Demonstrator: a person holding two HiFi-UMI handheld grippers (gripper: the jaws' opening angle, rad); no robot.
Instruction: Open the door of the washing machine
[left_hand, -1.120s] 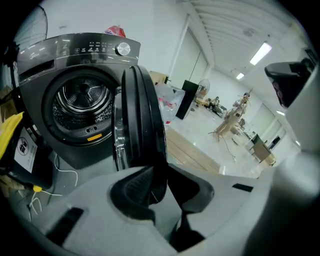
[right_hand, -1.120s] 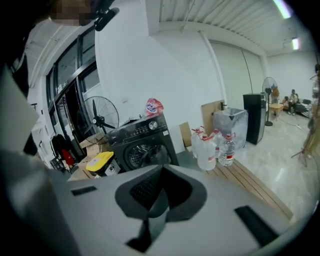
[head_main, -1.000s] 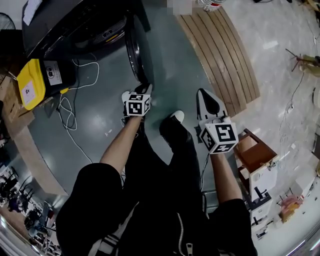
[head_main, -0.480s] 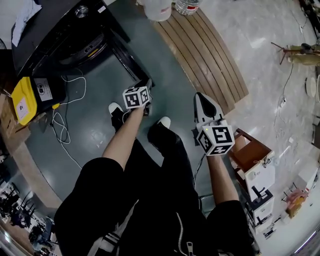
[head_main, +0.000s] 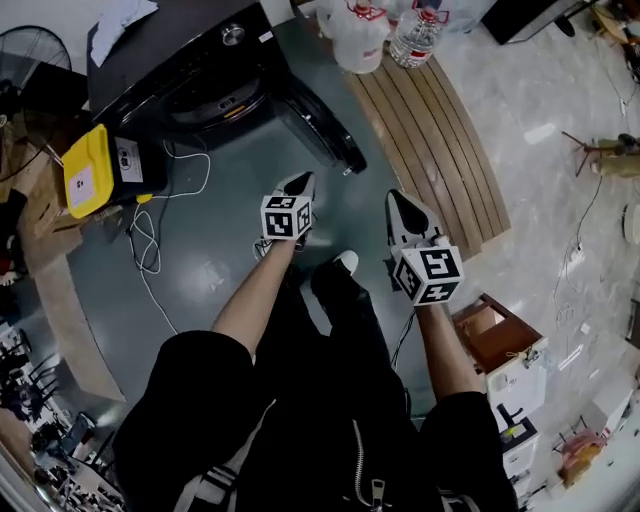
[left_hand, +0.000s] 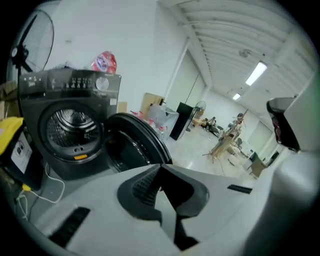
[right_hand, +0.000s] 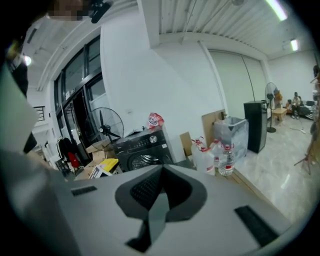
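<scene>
Person's left gripper (head_main: 302, 184), white w/ a marker cube: jaws have just been closing and meet w/ nothing between them. It hangs near the free edge of the round, dark-rimmed door (head_main: 322, 128) of the black front-loading washing machine (head_main: 180, 60), apart from it. The right gripper (head_main: 396, 200), jaws likewise together & empty, hovers alongside over the grey-green floor (head_main: 220, 270), near the slatted wooden bench (head_main: 440, 130). In the left gripper view the door stands swung well out, right of the bare steel drum opening (left_hand: 67, 127), so the job looks about done. To finish it well, imo: nudge the door wider only if it sags back, pushing on the rim, not the glass. Then back off w/o clipping the door edge or the loose white cable (head_main: 148, 245) by the yellow box (head_main: 85, 172).
</scene>
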